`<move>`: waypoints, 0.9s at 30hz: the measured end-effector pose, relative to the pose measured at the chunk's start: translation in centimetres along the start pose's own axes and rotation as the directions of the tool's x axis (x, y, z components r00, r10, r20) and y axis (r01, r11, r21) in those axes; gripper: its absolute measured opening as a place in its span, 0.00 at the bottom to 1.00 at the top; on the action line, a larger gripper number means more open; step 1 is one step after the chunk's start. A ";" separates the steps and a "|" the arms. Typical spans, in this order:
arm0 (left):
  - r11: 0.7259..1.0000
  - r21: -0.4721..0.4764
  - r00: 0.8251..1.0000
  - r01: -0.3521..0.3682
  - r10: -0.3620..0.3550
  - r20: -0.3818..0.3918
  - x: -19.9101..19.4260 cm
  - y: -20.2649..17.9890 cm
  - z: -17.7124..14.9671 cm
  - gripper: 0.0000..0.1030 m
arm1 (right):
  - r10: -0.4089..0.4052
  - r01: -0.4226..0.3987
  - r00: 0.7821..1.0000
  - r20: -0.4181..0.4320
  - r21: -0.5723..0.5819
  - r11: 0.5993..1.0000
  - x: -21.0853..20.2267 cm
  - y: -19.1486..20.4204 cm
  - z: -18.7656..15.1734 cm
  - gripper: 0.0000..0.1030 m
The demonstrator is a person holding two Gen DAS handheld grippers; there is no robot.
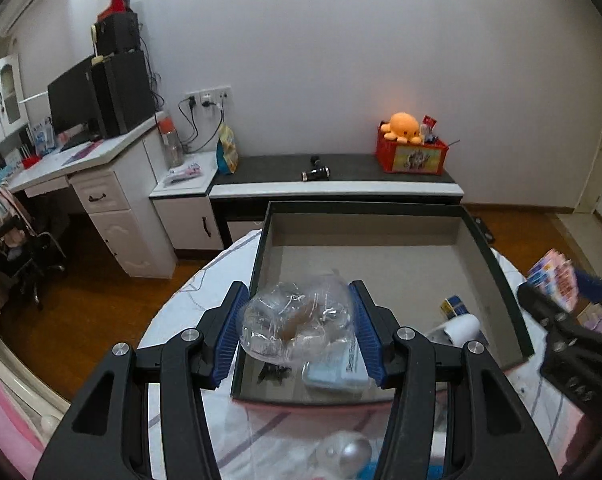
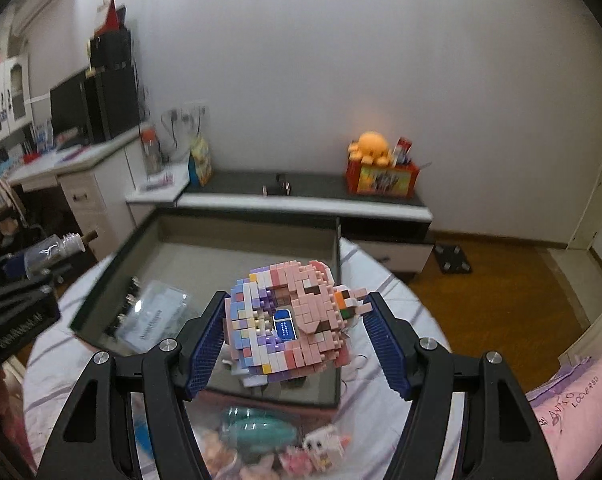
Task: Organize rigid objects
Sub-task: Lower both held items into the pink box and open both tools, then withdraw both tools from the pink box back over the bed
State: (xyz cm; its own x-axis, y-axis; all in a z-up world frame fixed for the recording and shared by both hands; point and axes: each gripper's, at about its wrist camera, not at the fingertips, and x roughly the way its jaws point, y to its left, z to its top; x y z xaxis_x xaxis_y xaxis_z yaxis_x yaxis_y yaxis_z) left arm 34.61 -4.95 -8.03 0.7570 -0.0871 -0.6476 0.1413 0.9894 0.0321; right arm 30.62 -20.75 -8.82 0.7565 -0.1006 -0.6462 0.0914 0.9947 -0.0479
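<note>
A dark open box (image 1: 497,276) with a grey floor sits on the round table; it also shows in the right wrist view (image 2: 337,248). My left gripper (image 1: 299,332) is shut on a clear glass bottle (image 1: 297,320) with a cork, held above the box's near left corner. The bottle shows in the right wrist view (image 2: 57,248) at the left. My right gripper (image 2: 293,340) is shut on a pink and purple brick-built figure (image 2: 289,320), held over the box's near right part. The figure shows blurred in the left wrist view (image 1: 553,284).
In the box lie a flat packet (image 1: 337,372), a white roll (image 1: 461,328), a small blue and yellow box (image 1: 455,306) and a dark small item (image 1: 273,372). Small toys (image 2: 261,440) and a clear ball (image 1: 345,452) lie on the table. Behind stand desks and a red crate (image 1: 411,154).
</note>
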 end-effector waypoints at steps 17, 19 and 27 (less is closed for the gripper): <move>1.000 0.002 0.995 -0.023 0.023 -0.098 4.0 0.4 -0.2 0.92 | 0.088 -0.084 0.992 -0.091 0.049 0.995 4.5 -0.9 0.7 0.81; 1.000 -0.005 0.994 -0.028 0.027 -0.104 4.1 0.6 -0.3 0.92 | 0.076 -0.071 0.993 -0.094 0.055 0.996 4.4 -1.2 0.7 0.81; 1.000 0.008 0.995 -0.026 0.026 -0.093 3.5 0.4 -0.4 0.92 | 0.073 -0.067 0.991 -0.109 0.056 0.996 4.0 -1.5 0.6 0.81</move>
State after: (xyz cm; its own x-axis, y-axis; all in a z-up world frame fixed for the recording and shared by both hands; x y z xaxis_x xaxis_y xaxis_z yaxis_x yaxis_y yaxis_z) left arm 37.03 -4.86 -10.60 0.6981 -0.0499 -0.7142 0.1273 0.9903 0.0552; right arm 33.93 -22.62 -10.92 0.6858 -0.0249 -0.7273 0.0769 0.9963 0.0384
